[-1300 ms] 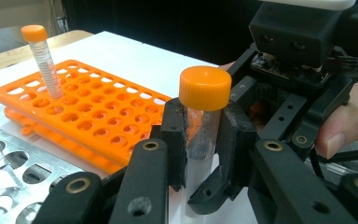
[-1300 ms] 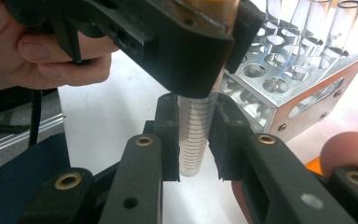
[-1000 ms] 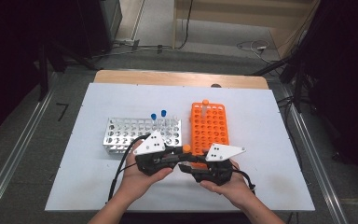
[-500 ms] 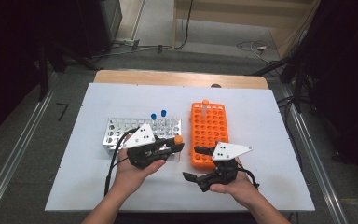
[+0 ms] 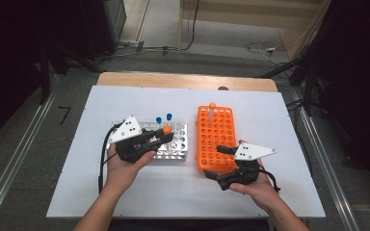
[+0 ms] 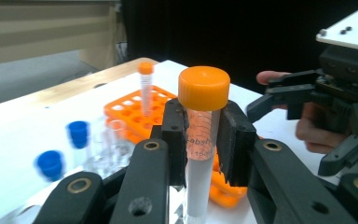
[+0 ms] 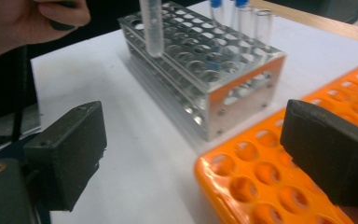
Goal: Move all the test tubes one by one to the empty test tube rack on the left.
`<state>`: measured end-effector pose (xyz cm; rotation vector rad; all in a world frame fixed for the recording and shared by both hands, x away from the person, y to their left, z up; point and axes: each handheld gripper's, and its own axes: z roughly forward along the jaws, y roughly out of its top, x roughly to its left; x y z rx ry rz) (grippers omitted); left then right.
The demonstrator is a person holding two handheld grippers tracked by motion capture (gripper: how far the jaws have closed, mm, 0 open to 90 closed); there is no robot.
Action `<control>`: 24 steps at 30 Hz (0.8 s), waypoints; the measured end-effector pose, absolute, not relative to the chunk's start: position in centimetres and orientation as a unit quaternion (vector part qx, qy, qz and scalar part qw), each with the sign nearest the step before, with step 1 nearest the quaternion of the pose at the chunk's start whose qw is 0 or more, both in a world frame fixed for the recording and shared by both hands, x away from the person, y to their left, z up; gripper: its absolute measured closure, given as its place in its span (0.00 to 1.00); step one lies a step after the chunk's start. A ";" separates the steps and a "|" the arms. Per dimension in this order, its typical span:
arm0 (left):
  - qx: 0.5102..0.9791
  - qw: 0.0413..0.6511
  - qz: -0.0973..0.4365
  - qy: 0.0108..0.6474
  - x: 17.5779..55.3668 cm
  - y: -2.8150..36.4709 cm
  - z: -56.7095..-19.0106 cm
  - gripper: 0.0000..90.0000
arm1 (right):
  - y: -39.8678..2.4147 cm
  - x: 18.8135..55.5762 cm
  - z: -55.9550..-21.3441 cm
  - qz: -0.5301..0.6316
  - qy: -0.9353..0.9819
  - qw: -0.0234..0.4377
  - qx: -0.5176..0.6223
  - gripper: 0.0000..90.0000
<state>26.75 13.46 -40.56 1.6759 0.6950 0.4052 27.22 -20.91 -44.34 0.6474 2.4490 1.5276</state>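
Observation:
A clear tube with an orange cap (image 6: 203, 88) stands upright between the pads of my left gripper (image 6: 204, 140), which is shut on it. In the high view the left gripper (image 5: 160, 139) holds this tube (image 5: 166, 130) over the front right part of the metal rack (image 5: 177, 155). The tube's lower end (image 7: 151, 28) hangs just above the rack's holes (image 7: 200, 60). My right gripper (image 5: 220, 162) is at the near edge of the orange rack (image 5: 217, 130). Its jaws have just been opening and now stand wide apart (image 7: 200, 154) with nothing between them.
Two blue-capped tubes (image 5: 164, 118) stand at the back of the metal rack. One orange-capped tube (image 5: 212, 107) stands at the orange rack's far edge. Both racks sit mid-table on the white sheet (image 5: 125, 192), with bare sheet in front and at both sides.
The two grippers were together at the orange rack's near left corner. The left one has moved left over the metal rack with the tube. The right one has opened and drawn back right.

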 end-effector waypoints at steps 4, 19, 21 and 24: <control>0.716 0.596 0.188 0.310 27.3 14.4 -40.5 0.83 | -22.3 27.5 -44.4 0.512 0.821 0.099 0.232 0.06; 0.695 0.586 0.231 0.346 29.9 16.6 -40.9 0.83 | -27.7 29.2 -45.3 0.499 0.805 0.128 0.293 0.05; 0.693 0.583 0.237 0.352 30.3 16.8 -41.1 0.83 | -28.1 29.4 -45.7 0.493 0.807 0.133 0.297 0.05; 0.687 0.581 0.243 0.362 30.9 17.1 -41.4 0.83 | -28.6 29.8 -46.0 0.492 0.804 0.132 0.305 0.06</control>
